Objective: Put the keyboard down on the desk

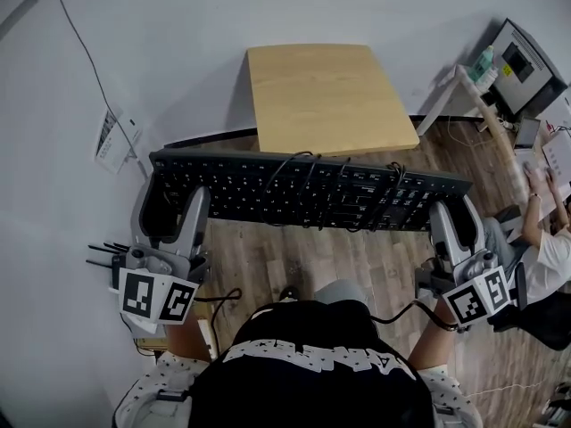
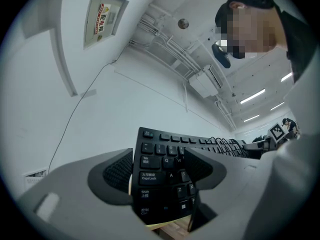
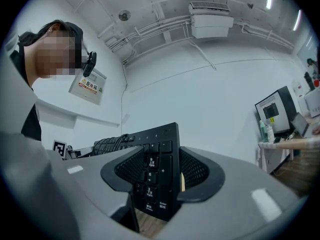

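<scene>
A long black keyboard hangs in the air, level, in front of a small light wooden desk. Its cable is coiled around its middle. My left gripper is shut on the keyboard's left end, near the Caps Lock and Shift keys. My right gripper is shut on the right end, across the number pad. The keyboard's far edge overlaps the desk's near edge in the head view; the keyboard stays above the wooden floor.
A white wall stands behind and left of the desk, with a paper notice on it. At the right a seated person works by a white table with a monitor. A black cable trails by my body.
</scene>
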